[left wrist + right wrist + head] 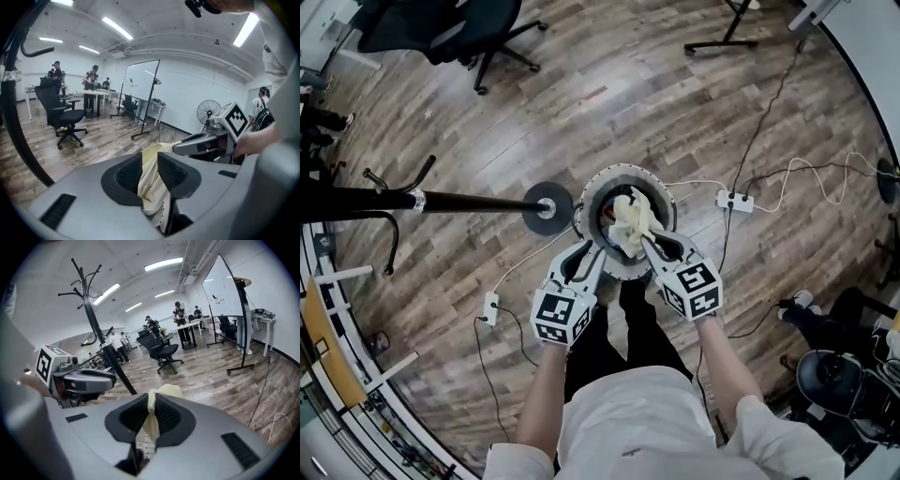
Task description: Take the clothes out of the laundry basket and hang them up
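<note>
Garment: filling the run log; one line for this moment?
garment: pale yellow, over basket | left tool: shut on garment | right tool: shut on garment | hung: no

head cam: on your head, steeply down at the basket (619, 171) | gripper cams: tight behind your jaws, facing forward along them | all share: yellow garment (630, 223)

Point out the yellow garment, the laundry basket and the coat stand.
yellow garment (630, 223): head view, its bunched middle.
laundry basket (624, 171): head view, its far rim.
coat stand (547, 208): head view, its round base.
</note>
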